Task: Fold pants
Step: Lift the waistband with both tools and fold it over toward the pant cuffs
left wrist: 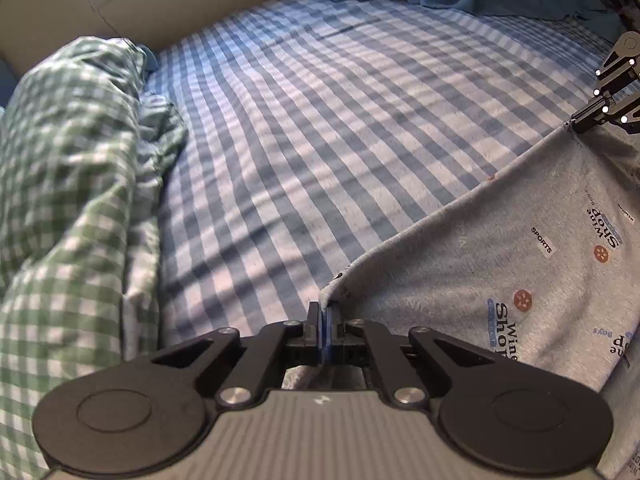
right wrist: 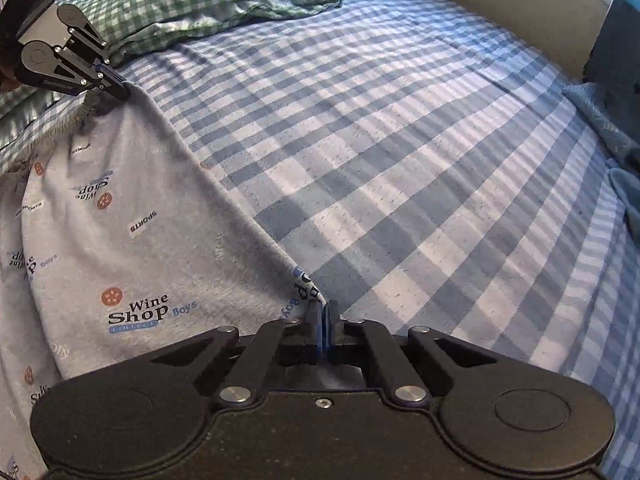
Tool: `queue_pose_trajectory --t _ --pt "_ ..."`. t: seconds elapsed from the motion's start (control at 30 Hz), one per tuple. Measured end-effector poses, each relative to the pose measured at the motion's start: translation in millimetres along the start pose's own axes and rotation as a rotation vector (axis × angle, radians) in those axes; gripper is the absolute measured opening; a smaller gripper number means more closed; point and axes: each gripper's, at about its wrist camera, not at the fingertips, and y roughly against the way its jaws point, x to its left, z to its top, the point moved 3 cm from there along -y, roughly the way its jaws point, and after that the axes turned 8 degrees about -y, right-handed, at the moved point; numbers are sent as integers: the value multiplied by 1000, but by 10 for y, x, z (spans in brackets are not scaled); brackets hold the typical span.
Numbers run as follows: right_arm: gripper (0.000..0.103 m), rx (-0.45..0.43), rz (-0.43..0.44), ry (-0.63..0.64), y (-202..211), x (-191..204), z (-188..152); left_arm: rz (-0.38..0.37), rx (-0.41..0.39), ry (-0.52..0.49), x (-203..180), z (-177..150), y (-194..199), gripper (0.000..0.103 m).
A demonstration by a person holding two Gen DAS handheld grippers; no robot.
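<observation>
grey pants (right wrist: 132, 240) on checked sheet (right wrist: 400, 160), top edge stretched straight between both grippers, left gripper (left wrist: 325, 312) and right gripper (right wrist: 324, 310) each clamped on a corner, long axis probably toward the camera

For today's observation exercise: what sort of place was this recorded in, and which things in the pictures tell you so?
Most likely a bedroom, on a bed. A blue checked sheet covers a wide soft surface, a green checked quilt lies bunched along one side, and a padded beige wall or headboard borders it.
</observation>
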Motion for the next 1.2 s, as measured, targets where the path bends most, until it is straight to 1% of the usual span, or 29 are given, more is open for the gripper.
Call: queue_pose_trajectory --t 0.03,0.1,0.2,0.3,0.43,0.53,0.57,0.6,0.63,0.67,0.7,0.73,0.77,0.8,0.87,0.9,0.93,0.97,1.0,1.03,1.07,1.1,1.13,1.17,1.2 --pt "0 -15 -26 4 33 -24 81 24 -13 5 42 59 31 0" --pt "0 -40 -61 1 72 -95 242 50 -26 37 148 159 54 0" --pt "0 -68 -95 -20 36 -232 477 81 -26 65 274 285 -41 0" --pt "0 -40 -113 -30 -182 -315 598 74 10 94 320 305 -263 0" --pt "0 26 -116 -43 -512 -338 569 55 46 117 328 233 -534 1" --pt "1 35 -101 -60 -607 -341 512 9 46 149 369 155 -617 2" --pt "4 30 -94 -69 -599 -345 498 -7 44 166 399 141 -619 2" --pt "6 25 -88 -79 -581 -363 494 -28 40 192 440 117 -612 7" --pt "16 19 -74 -92 -553 -383 496 -37 36 208 476 103 -597 13" --pt "29 11 -58 -104 -519 -403 498 -53 33 220 509 88 -579 16" --pt "35 4 -45 -114 -486 -422 503 -67 35 227 539 74 -557 30" --pt "47 -8 -35 -120 -451 -435 512 -67 33 229 563 62 -535 47" --pt "54 -20 -32 -122 -422 -445 523 -62 27 228 584 50 -508 53" --pt "57 -25 -26 -122 -406 -452 534 -58 18 220 598 52 -479 59" --pt "61 -29 -10 -128 -403 -460 558 -57 14 204 611 51 -451 63" --pt "62 -30 -4 -132 -414 -459 568 -55 19 202 613 59 -451 69" --pt "64 -27 -1 -137 -433 -457 575 -56 19 201 614 55 -451 73" --pt "65 -18 3 -140 -463 -445 576 -59 22 199 610 54 -461 73" --pt "65 -7 5 -142 -496 -432 572 -66 36 197 605 54 -488 72" --pt "64 9 2 -143 -540 -418 560 -76 46 195 597 51 -510 60" --pt "60 21 -5 -144 -578 -401 541 -94 58 195 586 48 -537 45" --pt "52 33 -17 -144 -614 -383 517 -110 79 199 575 44 -573 7" --pt "24 46 -22 -147 -639 -365 495 -115 89 207 566 45 -580 4" --pt "7 41 -30 -155 -627 -350 488 -103 76 210 551 50 -550 4" --pt "4 29 -39 -161 -590 -332 484 -97 62 201 529 63 -507 3"
